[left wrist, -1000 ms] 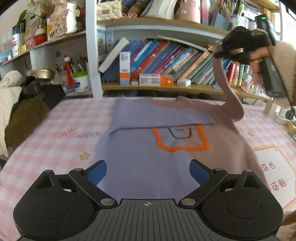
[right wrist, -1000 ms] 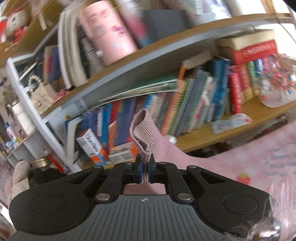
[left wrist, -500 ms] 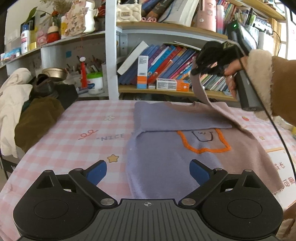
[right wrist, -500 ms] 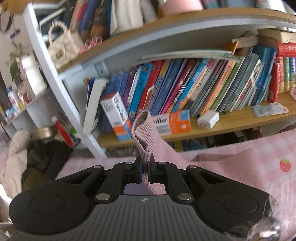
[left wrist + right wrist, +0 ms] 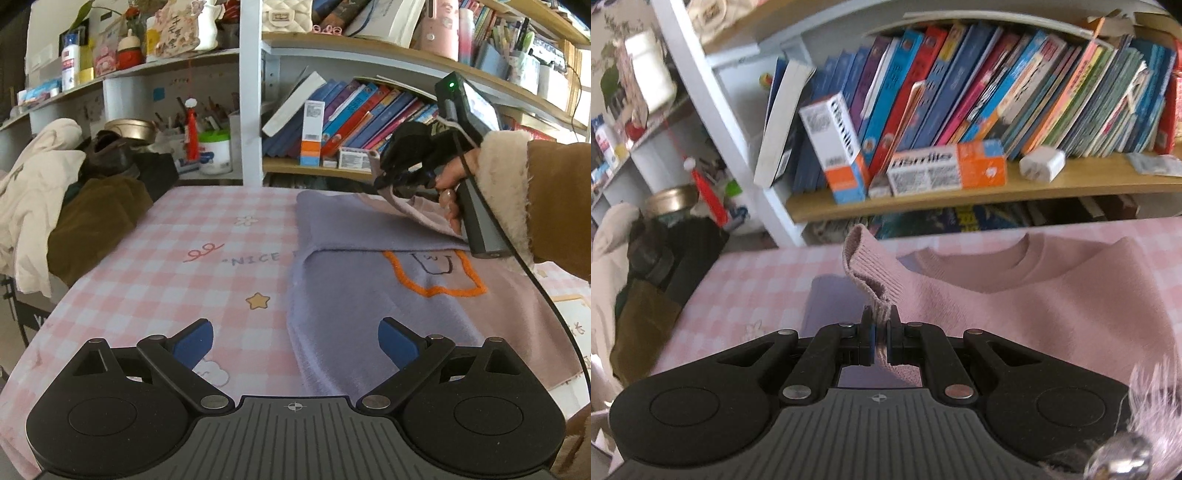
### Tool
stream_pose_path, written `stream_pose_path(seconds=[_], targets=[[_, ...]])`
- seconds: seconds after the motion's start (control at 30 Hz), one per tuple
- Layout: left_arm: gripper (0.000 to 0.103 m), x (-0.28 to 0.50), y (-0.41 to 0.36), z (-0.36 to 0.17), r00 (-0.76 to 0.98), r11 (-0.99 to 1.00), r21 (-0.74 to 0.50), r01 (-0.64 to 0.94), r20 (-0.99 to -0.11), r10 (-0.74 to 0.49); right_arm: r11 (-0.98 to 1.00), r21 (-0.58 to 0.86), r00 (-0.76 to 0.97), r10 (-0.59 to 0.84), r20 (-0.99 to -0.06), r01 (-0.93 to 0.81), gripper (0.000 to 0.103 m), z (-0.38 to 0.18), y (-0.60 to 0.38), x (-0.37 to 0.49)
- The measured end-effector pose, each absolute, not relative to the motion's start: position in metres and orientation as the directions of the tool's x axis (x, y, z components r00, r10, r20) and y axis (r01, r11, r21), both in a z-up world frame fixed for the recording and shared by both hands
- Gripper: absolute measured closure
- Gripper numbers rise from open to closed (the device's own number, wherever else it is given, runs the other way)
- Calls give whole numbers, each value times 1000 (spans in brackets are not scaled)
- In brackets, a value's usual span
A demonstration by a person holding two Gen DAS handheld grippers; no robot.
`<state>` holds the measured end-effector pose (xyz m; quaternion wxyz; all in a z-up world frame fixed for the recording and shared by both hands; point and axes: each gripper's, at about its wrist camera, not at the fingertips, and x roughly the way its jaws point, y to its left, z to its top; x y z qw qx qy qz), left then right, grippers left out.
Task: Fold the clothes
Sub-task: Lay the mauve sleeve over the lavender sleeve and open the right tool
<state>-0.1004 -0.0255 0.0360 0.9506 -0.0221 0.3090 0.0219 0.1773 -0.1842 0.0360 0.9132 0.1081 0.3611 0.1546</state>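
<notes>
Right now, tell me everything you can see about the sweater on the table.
The sweater is a soft knit, half lilac, half dusty pink, with an orange-outlined patch stitched on its chest. It lies flat on the pink checked tablecloth, round neck toward the bookshelf. The lilac sleeve is already folded across the chest. The right gripper pinches the ribbed pink cuff, holding that sleeve over the body. The left gripper hovers open.
</notes>
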Motion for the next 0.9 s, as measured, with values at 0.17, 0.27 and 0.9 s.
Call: stream_pose_path(seconds=[0.17, 0.27, 0.9], targets=[[5, -104, -21, 35, 805, 997, -25, -76, -592, 46, 928, 308, 663, 366, -653, -209, 85, 22, -179, 181], [5, -105, -19, 36, 807, 996, -28, -85, -589, 52, 923, 309, 653, 381, -654, -229, 58, 21, -177, 177], [5, -91, -37, 26, 789, 997, -70, -33, -614, -18, 939, 227, 657, 342, -671, -257, 29, 35, -259, 49]])
